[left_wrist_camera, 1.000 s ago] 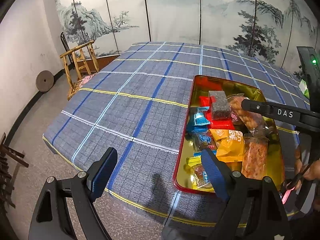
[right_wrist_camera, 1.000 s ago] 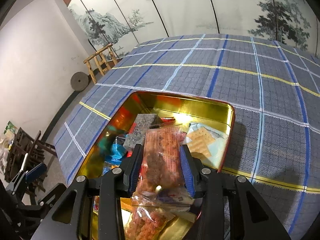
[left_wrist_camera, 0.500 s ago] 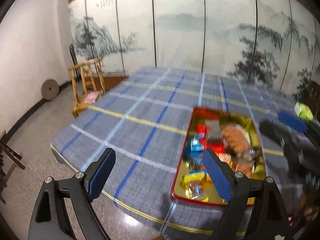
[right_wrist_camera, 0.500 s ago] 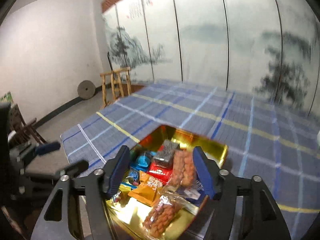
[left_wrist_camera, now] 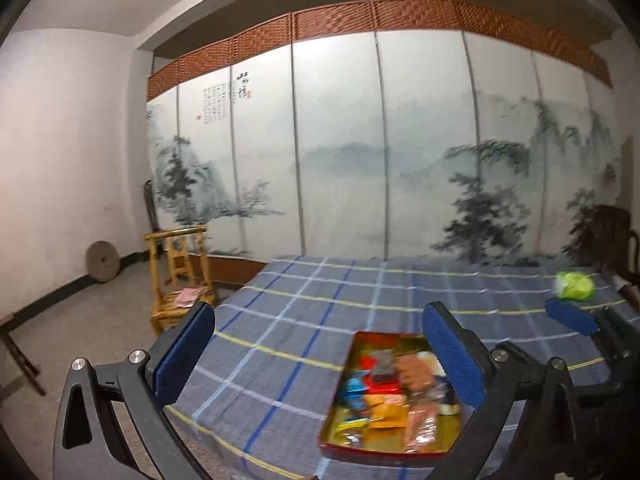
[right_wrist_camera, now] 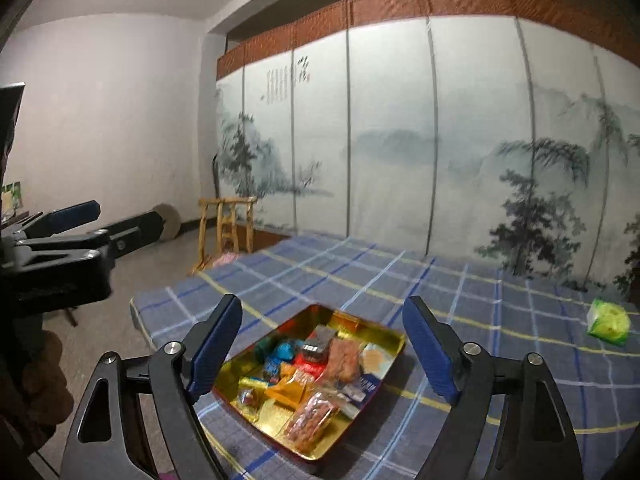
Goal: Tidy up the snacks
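Below and ahead of both hand-held grippers: tin (right_wrist_camera: 394,344) of snacks on the plaid surface (right_wrist_camera: 500,312).

Right hand-held gripper (right_wrist_camera: 322,354): jaws spread wide, nothing between them. Tin sits directly under the gap, so this one is judged nearer and better lined up. Tin's long axis runs from near-right to far-left of this gripper, skewed to the line of its fingers.

Left hand-held gripper (left_wrist_camera: 316,358): also wide open, empty. Tin (left_wrist_camera: 348,354) lies ahead and to its right, partly behind the right finger.

Stray green packet (right_wrist_camera: 608,322) lies on the surface well apart from the tin, far right of the right gripper. If it belongs with the snacks (a judgement from the task only), the right hand is the nearer one; reaching it means swinging right, away from the tin.

Contents of tin: red, blue, orange and clear wrappers, overlapping. Two clear bags (right_wrist_camera: 312,418) of brownish pieces in the near half.

Hard to make out:
- left view is motion-blurred; individual packets not separable there
- labels unreadable in both views
- near corner of tin cut off by the right gripper's frame
- green packet's contents unclear
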`<action>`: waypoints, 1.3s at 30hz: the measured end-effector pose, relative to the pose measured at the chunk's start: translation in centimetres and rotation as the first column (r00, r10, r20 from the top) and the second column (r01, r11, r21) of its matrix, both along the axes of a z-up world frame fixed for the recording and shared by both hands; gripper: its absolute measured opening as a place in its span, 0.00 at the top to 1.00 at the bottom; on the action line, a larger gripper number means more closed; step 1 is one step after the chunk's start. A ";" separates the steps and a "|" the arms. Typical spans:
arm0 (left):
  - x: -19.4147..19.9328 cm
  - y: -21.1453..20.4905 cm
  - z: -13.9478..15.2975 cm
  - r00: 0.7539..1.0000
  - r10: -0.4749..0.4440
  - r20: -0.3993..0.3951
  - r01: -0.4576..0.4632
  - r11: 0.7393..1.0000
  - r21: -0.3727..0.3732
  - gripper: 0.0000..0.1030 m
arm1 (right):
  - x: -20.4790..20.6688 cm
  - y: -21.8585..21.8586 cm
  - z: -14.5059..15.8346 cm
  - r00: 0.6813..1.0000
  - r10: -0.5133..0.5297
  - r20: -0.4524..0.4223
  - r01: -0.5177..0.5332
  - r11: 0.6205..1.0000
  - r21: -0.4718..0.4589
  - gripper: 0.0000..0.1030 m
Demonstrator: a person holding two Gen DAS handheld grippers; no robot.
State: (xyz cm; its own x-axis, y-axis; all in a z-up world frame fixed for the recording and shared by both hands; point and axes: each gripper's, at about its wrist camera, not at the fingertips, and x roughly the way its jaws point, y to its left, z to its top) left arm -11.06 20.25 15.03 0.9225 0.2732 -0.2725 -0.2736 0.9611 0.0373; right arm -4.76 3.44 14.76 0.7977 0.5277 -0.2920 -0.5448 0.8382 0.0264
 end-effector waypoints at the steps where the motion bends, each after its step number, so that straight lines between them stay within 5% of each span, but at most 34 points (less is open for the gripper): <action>1: -0.2 -0.2 0.3 1.000 -0.006 0.000 0.006 1.000 -0.012 0.00 | -0.5 -0.3 0.4 1.000 -0.007 0.015 0.006 1.000 0.010 0.14; 7: 0.3 -1.8 -0.1 0.999 0.018 -0.037 -0.019 1.000 -0.013 0.00 | -1.6 -1.6 1.1 0.994 -0.070 0.081 0.070 0.998 0.001 0.07; 22: 2.3 -2.4 -4.5 0.978 0.003 -0.210 -0.012 0.999 -0.044 0.00 | -0.2 -2.4 -2.4 0.995 -0.090 -0.035 0.088 0.995 -0.056 0.06; 39: 3.5 -1.9 -6.1 0.964 0.007 -0.266 -0.024 0.998 -0.060 0.00 | 0.2 -1.7 -3.9 0.993 -0.077 -0.086 0.070 0.994 -0.080 0.06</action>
State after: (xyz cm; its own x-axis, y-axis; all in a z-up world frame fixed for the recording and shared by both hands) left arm -7.57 18.34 8.93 0.8103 0.2616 -0.5244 -0.2768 0.9596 0.0509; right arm -4.58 1.78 10.90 0.8028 0.4417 -0.4005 -0.4798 0.8774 0.0060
